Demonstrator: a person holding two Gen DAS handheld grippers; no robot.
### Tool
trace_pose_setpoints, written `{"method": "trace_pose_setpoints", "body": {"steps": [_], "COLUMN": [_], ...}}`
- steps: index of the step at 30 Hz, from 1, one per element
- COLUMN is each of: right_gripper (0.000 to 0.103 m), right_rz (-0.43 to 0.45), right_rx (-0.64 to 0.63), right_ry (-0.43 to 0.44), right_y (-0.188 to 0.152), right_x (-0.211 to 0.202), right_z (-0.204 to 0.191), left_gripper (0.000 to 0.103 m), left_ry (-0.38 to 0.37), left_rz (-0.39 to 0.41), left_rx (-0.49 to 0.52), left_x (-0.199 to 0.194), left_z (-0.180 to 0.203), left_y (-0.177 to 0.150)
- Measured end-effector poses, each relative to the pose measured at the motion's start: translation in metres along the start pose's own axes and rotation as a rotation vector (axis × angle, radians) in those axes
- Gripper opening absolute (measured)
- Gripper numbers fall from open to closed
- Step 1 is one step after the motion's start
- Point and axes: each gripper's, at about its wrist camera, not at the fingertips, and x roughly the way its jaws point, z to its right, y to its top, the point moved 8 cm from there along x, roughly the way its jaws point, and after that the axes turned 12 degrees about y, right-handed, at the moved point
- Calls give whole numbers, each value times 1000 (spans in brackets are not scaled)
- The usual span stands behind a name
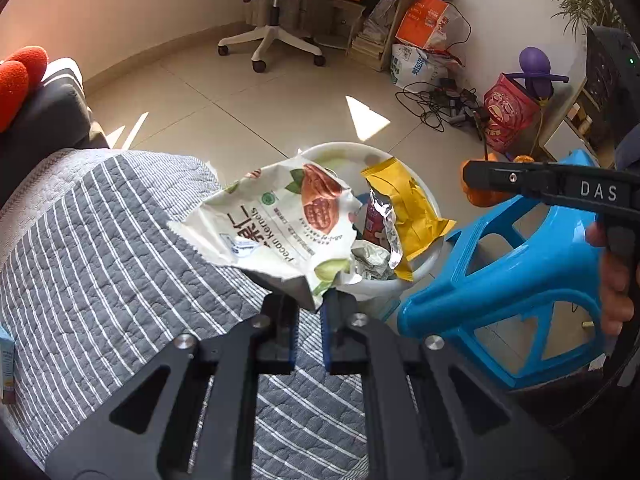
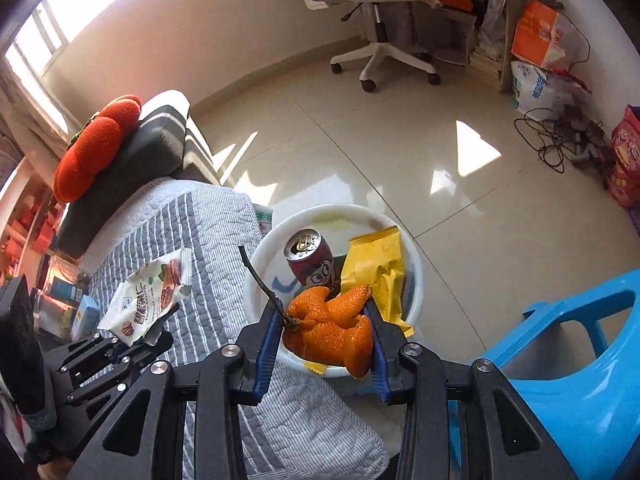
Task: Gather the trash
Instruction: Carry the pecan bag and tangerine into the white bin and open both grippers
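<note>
**Observer:** What are you carrying, and where is it?

**Operator:** Two pieces of trash. My left gripper (image 1: 310, 300) has its fingers pinched together on the bottom corner of the pecan wrapper (image 1: 276, 224), so the crumpled bag stands up from the tips. It sits over the edge of the striped bed cover (image 1: 100, 248), just short of the white bin (image 2: 412, 268). My right gripper (image 2: 324, 320) is clamped on the orange peel (image 2: 332, 328), fingers partway apart because the peel fills the gap, with its dark stem poking up on the left.

**Observer:** Why hold them that way?

**Operator:** I judge a corner pinch lets the wrapper drop cleanly once I let go. The peel is squeezed across its bulk so it won't slip, and it hangs over the near rim of the bin.

**Observer:** What's in the bin?

**Operator:** A red drink can (image 2: 310, 260) standing upright, a yellow packet (image 2: 376, 272) leaning on the wall, and some foil. The blue stool (image 2: 568, 364) is just beside it on the right, so I'd come in from the bed side.
</note>
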Motion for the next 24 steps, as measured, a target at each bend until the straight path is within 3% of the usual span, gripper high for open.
{"method": "trace_pose_setpoints", "body": {"steps": [6, 14, 17, 18, 19, 24], "right_gripper": [40, 40, 40, 40, 40, 40], "right_rz": [6, -8, -14, -16, -16, -24], "right_rx": [36, 44, 50, 53, 56, 60], "right_ry": [-10, -33, -39, -38, -36, -26], "right_y": [1, -1, -3, -4, -4, -3], "right_x": [-10, -9, -7, -7, -7, 0], "right_z": [30, 51, 55, 56, 56, 50], "left_gripper": [9, 12, 55, 78, 87, 102], "left_ry": [-34, -57, -90, -69, -34, 50], "left_rz": [-19, -47, -54, -51, -34, -53], "left_rx": [71, 60, 35, 22, 10, -3], "left_x": [32, 53, 49, 45, 40, 24], "left_z": [33, 33, 31, 27, 24, 1], "left_y": [6, 4, 5, 6, 6, -4]}}
